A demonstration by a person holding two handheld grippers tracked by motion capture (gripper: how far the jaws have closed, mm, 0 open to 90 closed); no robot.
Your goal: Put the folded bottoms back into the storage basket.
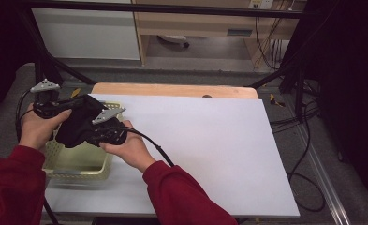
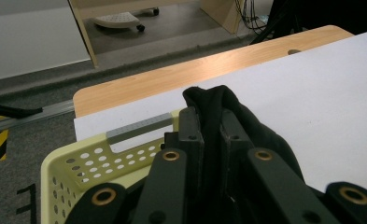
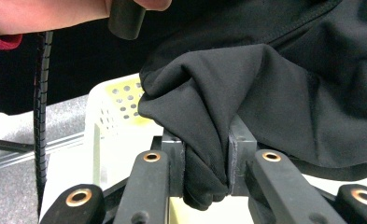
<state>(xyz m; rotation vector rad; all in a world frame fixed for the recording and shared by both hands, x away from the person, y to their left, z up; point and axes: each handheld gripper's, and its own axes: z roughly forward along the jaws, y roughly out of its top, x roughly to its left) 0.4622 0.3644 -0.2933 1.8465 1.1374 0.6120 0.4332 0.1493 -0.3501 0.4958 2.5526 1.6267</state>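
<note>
A black cloth [image 1: 78,123] hangs bunched over a pale yellow perforated basket [image 1: 74,164] at the table's left edge. My left gripper [image 1: 67,108] is shut on the cloth's upper fold; in the left gripper view the black cloth [image 2: 214,100] is pinched between the fingers [image 2: 193,128] above the basket's rim [image 2: 97,154]. My right gripper [image 1: 95,136] is shut on a lower bunch of the cloth. In the right gripper view the cloth [image 3: 246,88] spills over the fingers [image 3: 239,144], with the basket [image 3: 113,105] behind. Both hands sit close together.
A large white sheet [image 1: 209,150] covers the wooden table [image 1: 172,89], bare to the right of the basket. Black frame bars [image 1: 275,75] and cables [image 1: 303,140] surround the table. A person's red sleeves [image 1: 181,192] enter from the bottom.
</note>
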